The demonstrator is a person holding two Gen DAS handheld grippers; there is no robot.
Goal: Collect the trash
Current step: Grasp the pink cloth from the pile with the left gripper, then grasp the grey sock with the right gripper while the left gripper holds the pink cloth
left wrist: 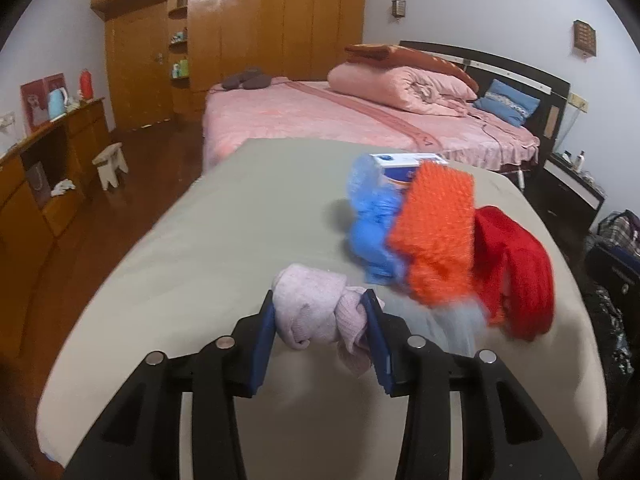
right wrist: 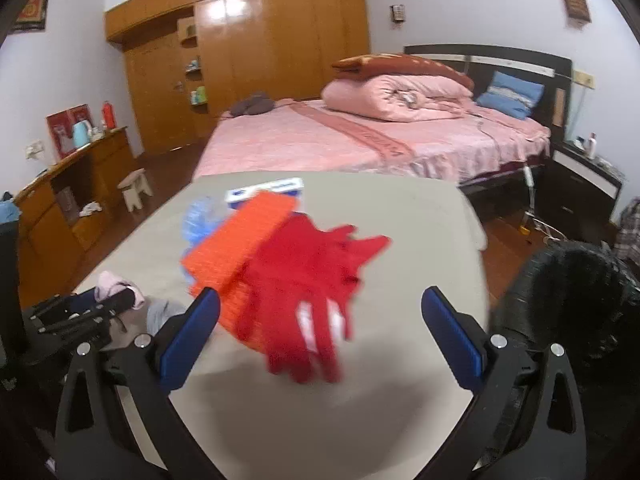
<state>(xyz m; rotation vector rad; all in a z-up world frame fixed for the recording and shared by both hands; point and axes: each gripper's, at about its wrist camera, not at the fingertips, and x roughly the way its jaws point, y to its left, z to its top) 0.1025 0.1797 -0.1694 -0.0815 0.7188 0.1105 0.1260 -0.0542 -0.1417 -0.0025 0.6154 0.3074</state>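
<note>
My left gripper (left wrist: 319,302) is shut on a bunched pale pink cloth (left wrist: 316,312), held just above the beige table (left wrist: 192,264). Beyond it lie a blue crumpled item (left wrist: 372,224), an orange knitted cloth (left wrist: 436,232), a red cloth (left wrist: 516,272) and a white and blue box (left wrist: 404,160). In the right wrist view my right gripper (right wrist: 320,294) stands open, with the red cloth (right wrist: 312,280) lying on the table between and ahead of its fingers, untouched by the pads. The orange cloth (right wrist: 244,240) and box (right wrist: 264,192) lie further off. The left gripper (right wrist: 100,300) shows at the left.
A black bag (right wrist: 568,300) stands off the table's right edge. A grey cloth (left wrist: 452,320) lies under the orange one. Behind the table are a pink bed (right wrist: 360,140), a wooden wardrobe (right wrist: 260,40), a sideboard (left wrist: 48,168), a small stool (left wrist: 110,162) and a nightstand (right wrist: 584,176).
</note>
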